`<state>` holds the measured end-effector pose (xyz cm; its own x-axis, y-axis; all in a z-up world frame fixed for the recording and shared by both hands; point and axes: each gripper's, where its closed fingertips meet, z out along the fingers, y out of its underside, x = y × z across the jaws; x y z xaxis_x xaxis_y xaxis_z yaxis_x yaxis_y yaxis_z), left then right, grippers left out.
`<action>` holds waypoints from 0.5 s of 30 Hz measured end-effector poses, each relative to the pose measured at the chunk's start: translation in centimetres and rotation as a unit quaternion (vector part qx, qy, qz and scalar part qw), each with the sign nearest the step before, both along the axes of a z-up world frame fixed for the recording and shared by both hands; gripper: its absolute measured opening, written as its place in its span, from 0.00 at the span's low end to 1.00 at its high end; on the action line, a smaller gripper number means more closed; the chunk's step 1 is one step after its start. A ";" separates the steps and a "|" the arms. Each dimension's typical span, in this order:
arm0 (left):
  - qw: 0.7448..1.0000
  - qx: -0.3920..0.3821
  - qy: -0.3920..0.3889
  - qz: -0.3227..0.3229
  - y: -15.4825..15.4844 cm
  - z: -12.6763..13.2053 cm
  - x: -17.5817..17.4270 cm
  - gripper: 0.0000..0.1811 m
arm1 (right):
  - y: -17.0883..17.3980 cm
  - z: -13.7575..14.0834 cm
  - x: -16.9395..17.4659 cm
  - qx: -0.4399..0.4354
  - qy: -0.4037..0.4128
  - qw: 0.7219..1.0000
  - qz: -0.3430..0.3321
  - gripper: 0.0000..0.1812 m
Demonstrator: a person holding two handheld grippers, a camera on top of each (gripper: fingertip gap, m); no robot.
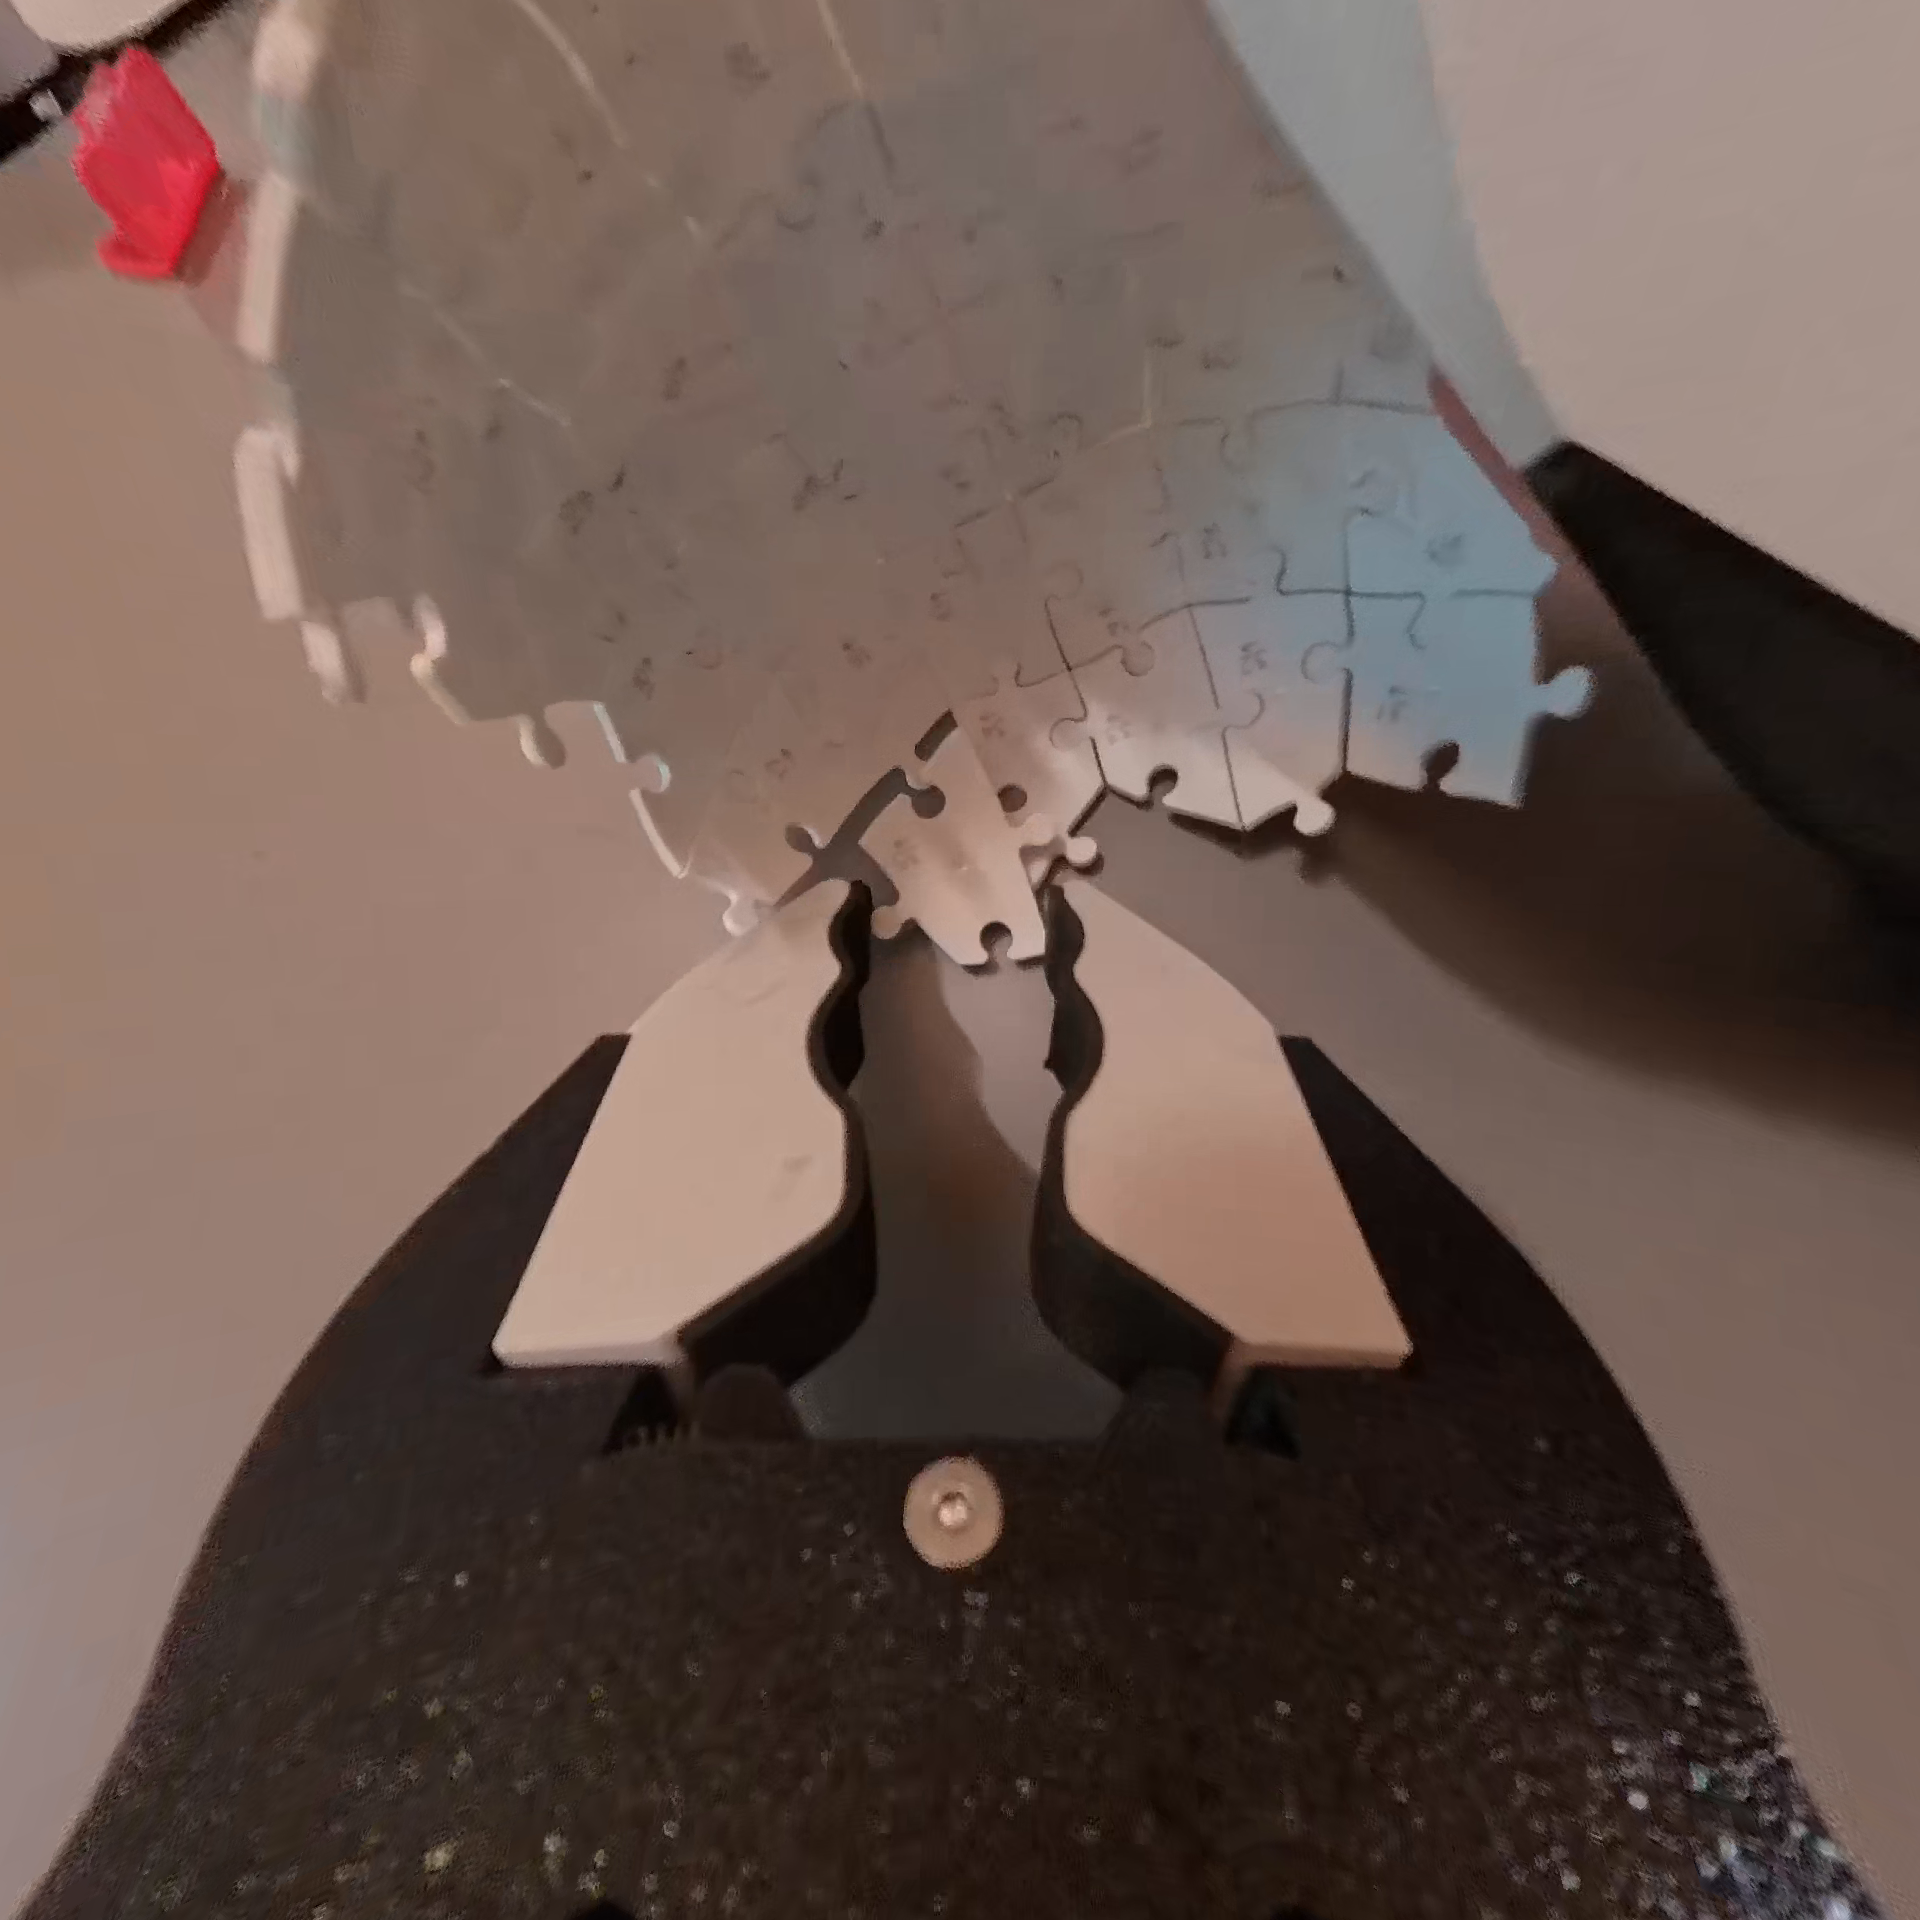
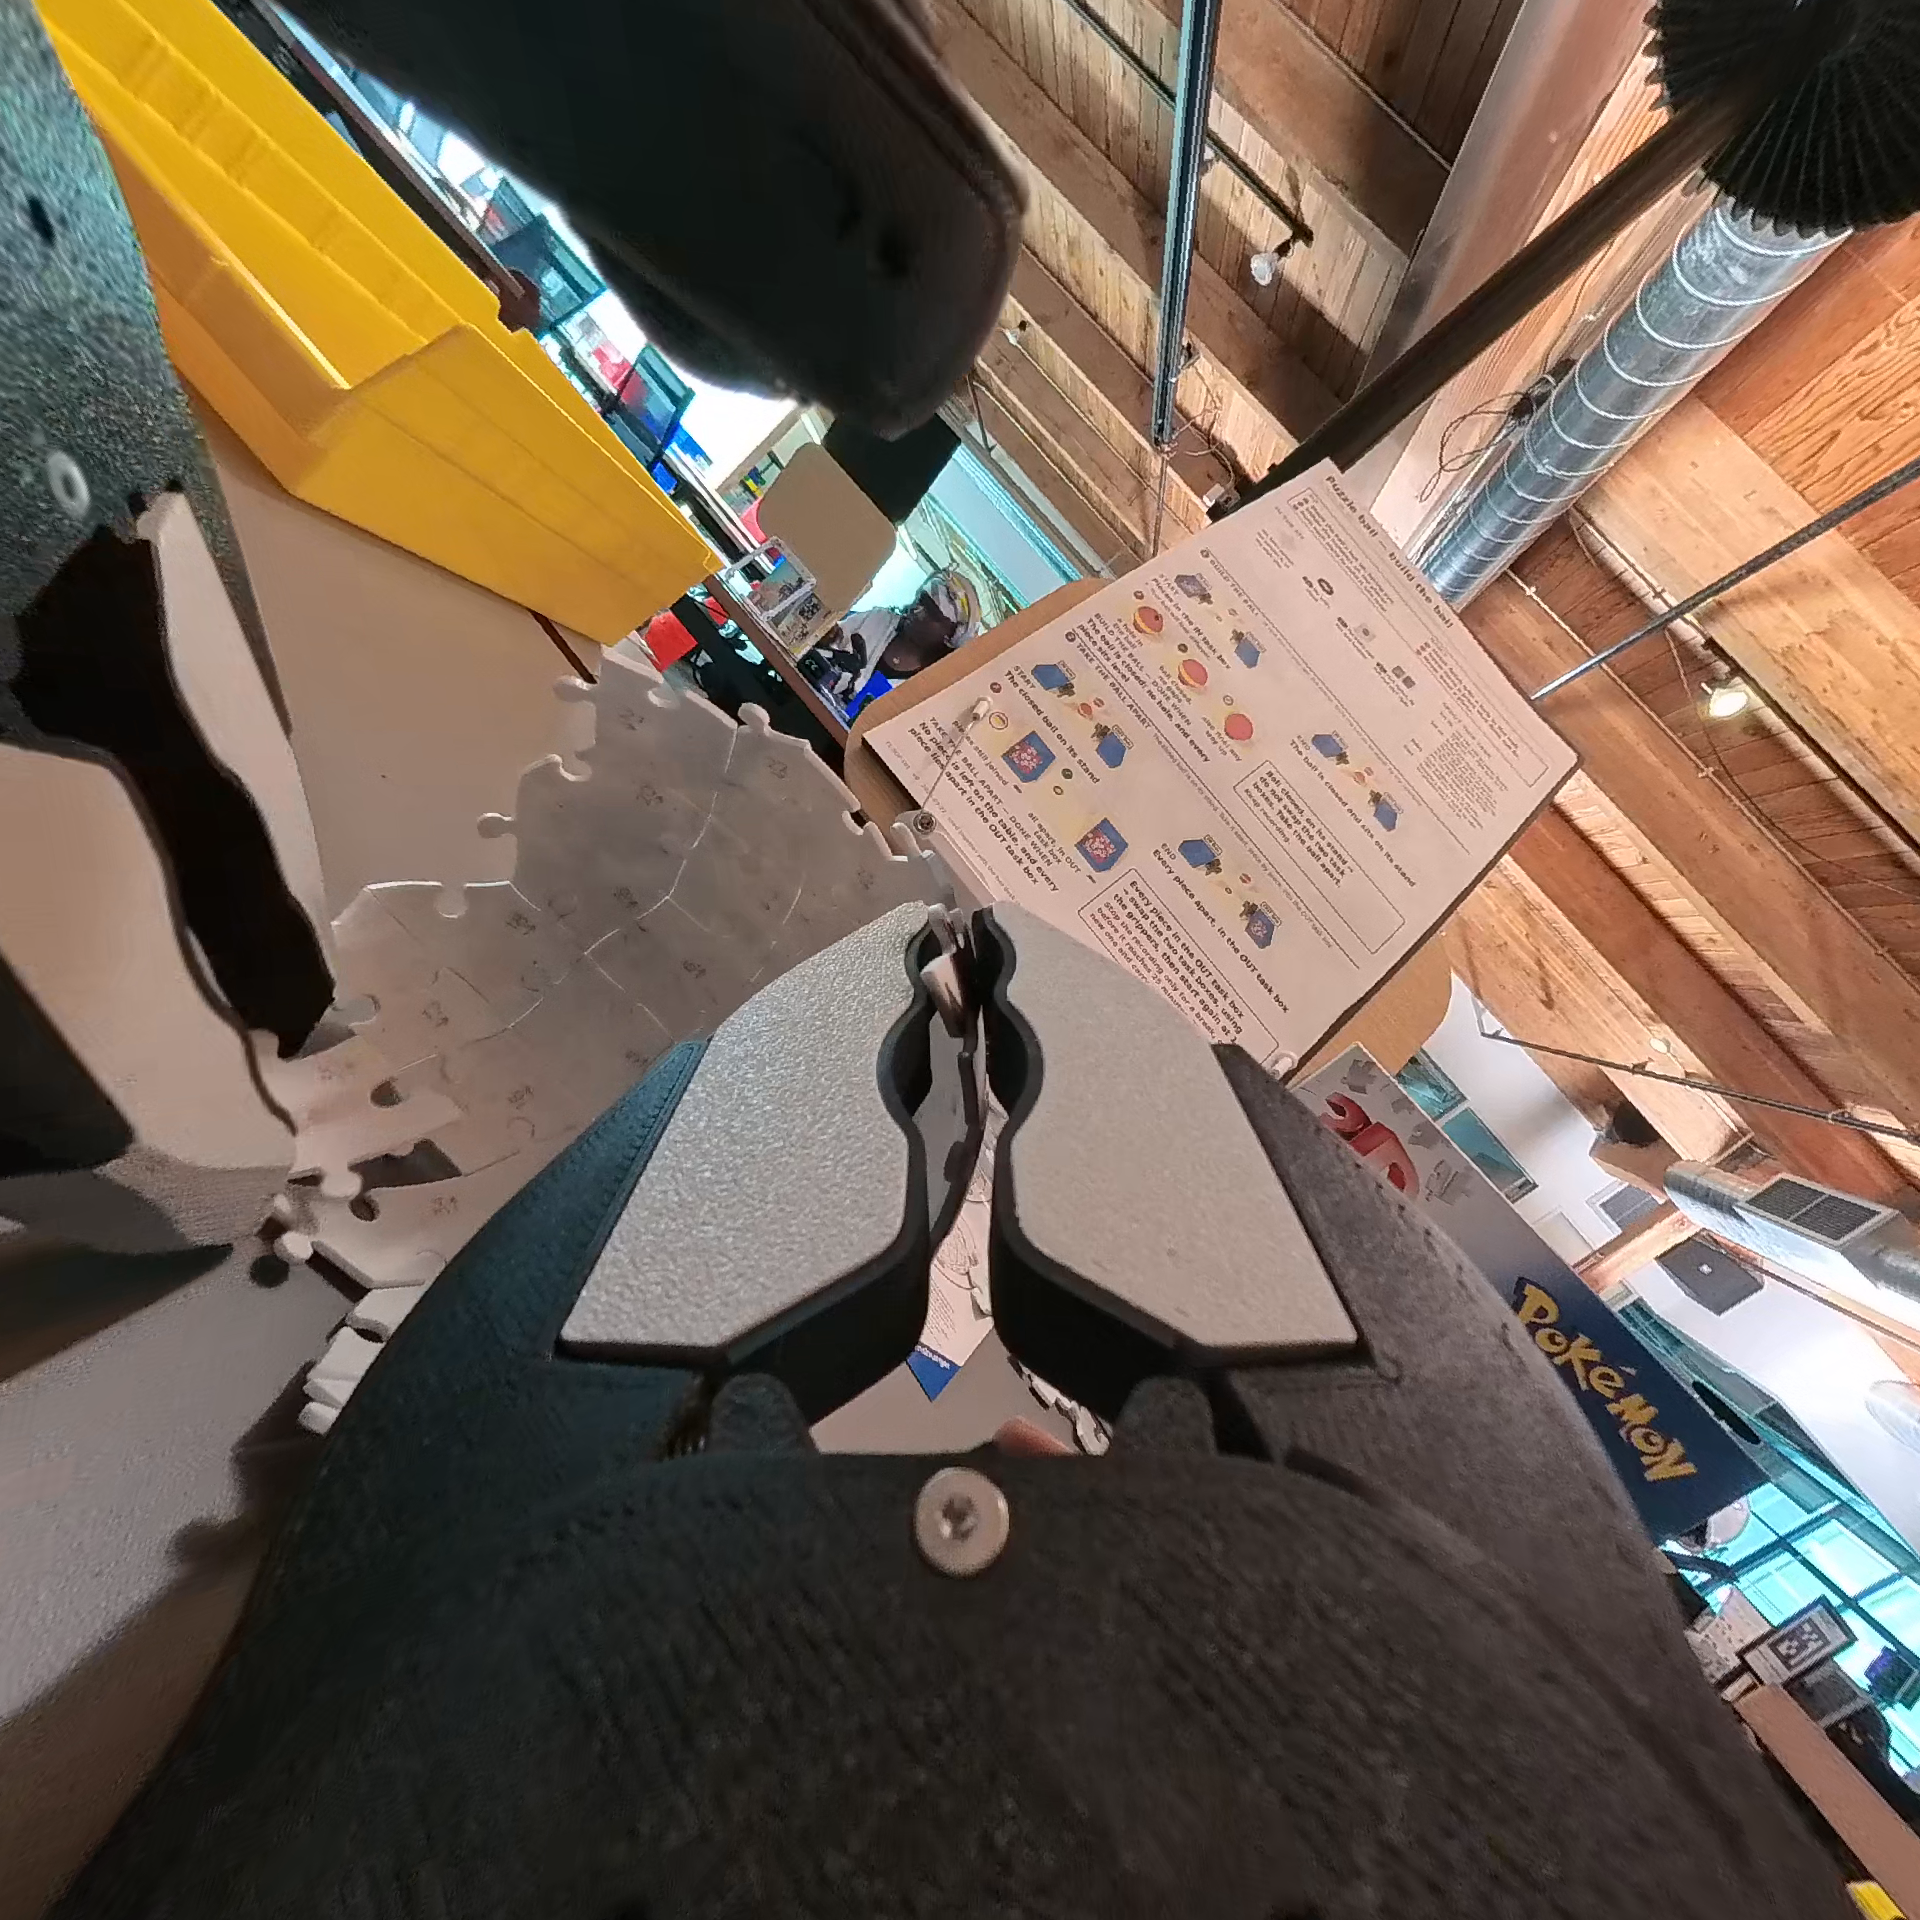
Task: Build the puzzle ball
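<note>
Puzzle ball [image 1: 831, 436] only part built: a curved shell with ragged open edges, held up off the bench. Left gripper [image 1: 961, 914] fingers clamped its lower edge; right gripper [image 2: 961, 940] fingers pinched another edge, many pieces apparently left.

In the right wrist view a wooden plank ceiling [image 2: 1714, 436] fills the two o'clock side, crossed by a ribbed silver duct [image 2: 1621, 416] and thin metal rods [image 2: 1179, 208]. Bright windows [image 2: 1808, 1558] sit at four o'clock, with a small lit lamp [image 2: 1725, 698] near three o'clock. In the left wrist view a plain beige surface [image 1: 208, 1039] spreads at nine o'clock.
</note>
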<state>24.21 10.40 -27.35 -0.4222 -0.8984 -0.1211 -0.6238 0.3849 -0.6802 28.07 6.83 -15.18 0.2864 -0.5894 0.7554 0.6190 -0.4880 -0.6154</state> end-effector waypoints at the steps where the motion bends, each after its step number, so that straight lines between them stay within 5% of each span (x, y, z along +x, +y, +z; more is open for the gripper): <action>1: 1.000 0.013 -0.006 -0.009 0.0 0.1 -0.1 0.17 | 0.0 0.0 0.0 0.000 0.000 1.000 -0.001 0.03; 15: 0.987 0.136 -0.059 -0.066 -0.1 0.6 1.1 0.17 | 0.0 0.0 0.0 0.003 0.002 1.000 -0.001 0.03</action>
<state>25.33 10.29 -26.74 -0.5024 -0.7639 -0.4050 -0.4782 0.6357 -0.6059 28.07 6.83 -15.21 0.2870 -0.5942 0.7514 0.6156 -0.4865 -0.6199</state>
